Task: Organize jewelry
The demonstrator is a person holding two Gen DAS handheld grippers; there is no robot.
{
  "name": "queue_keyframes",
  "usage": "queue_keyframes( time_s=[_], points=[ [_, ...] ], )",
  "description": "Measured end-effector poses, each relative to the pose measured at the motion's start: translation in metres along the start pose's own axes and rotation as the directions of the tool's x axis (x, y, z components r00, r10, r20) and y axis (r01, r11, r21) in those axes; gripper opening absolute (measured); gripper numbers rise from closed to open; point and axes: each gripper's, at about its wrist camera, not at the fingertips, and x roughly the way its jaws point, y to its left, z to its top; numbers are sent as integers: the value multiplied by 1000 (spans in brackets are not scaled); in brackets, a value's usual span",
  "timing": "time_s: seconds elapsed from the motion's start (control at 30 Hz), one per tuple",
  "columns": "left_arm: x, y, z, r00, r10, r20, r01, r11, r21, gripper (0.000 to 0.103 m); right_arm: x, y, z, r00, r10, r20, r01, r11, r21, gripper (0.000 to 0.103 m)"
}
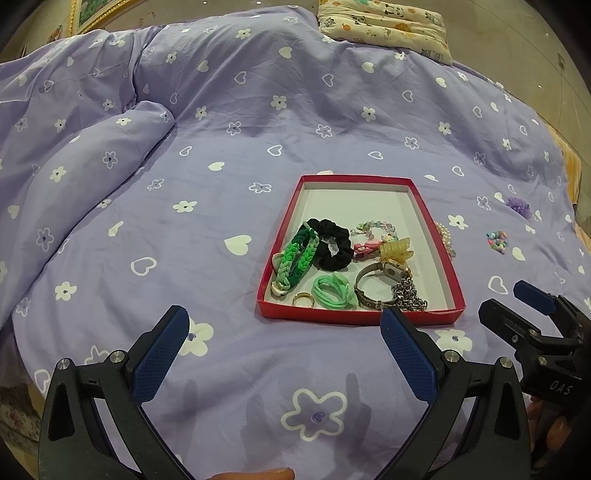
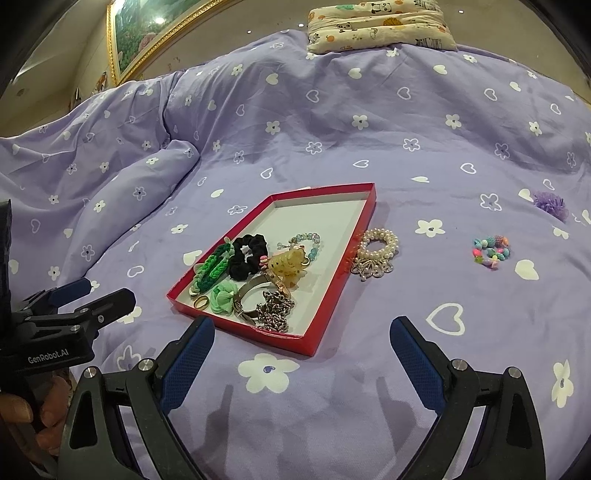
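Crowding red tray (image 1: 436, 236): black scrunchie (image 1: 334, 242), watch (image 1: 384, 280), chain (image 1: 408, 297); both tools (image 1: 284, 328) (image 2: 301, 332) spread, empty.

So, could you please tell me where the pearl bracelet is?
In the right wrist view, the pearl bracelet lies on the bedspread, just outside the red tray's right wall.

We see a wide bed covered by a lavender cotton quilt printed with white flowers and hearts (image 2: 332, 122), bunched into a thick fold at the left. At its far edge lies a cream pillow with small cartoon animal prints (image 2: 380, 26). Behind stands a beige wall (image 1: 40, 22) bearing a gold-framed green landscape picture (image 2: 147, 33), whose glass reflects a ceiling light.
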Motion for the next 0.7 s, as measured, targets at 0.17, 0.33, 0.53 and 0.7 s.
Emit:
queue_keyframes(
  time_s=[0.17, 0.33, 0.53, 0.7],
  points=[
    [1, 0, 0, 1000, -4, -2, 4, 1000, -5, 103, -1, 0, 1, 1000, 3, 3, -3, 1000, -4, 97],
    [0, 0, -1, 1000, -2, -6, 2, 1000, -13, 103, -2, 0, 1, 1000, 4, 3, -4, 1000, -4, 97],
    [0, 0, -1, 1000, -2, -6, 2, 1000, -13, 103, -3, 1, 1, 1000, 5, 4, -5, 1000, -4, 97],
    [-1, 0, -1, 1000, 5, 0, -5, 1000, -9, 103, -4, 2, 0, 1000, 9, 5, -9, 1000, -6, 97]
  ],
)
